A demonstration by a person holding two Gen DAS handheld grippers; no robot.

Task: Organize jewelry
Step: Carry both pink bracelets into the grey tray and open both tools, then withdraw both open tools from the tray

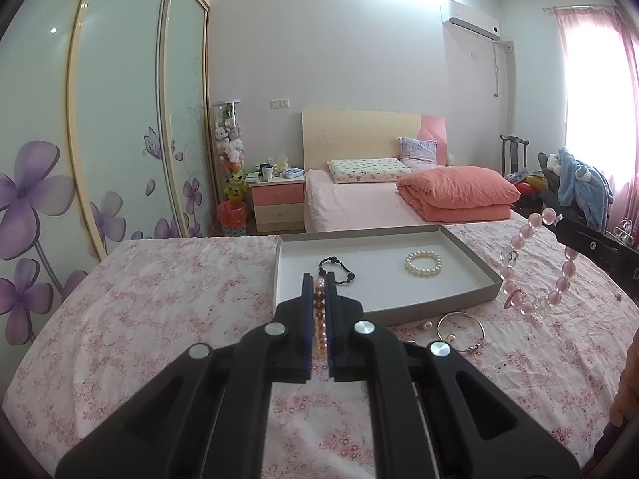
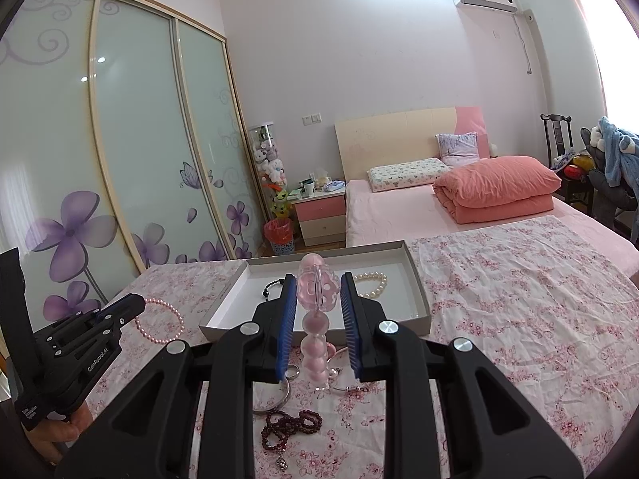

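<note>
While left gripper (image 2: 135, 304) marked "GenRobot.AI" pinches pearl bracelet (image 2: 157, 321), right gripper (image 2: 319, 291) clamps pink bracelet (image 2: 315, 335)

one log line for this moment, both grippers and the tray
left gripper: shut on small pink bead bracelet | right gripper: shut on large pink bead bracelet | tray: black bracelet, pearl bracelet

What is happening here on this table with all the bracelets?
A person is sorting jewelry with two handheld grippers. The left gripper is shut on a small pink pearl bracelet; the right gripper holds a big pink bead bracelet. The tray already contains a black bracelet and a white pearl bracelet.
</note>
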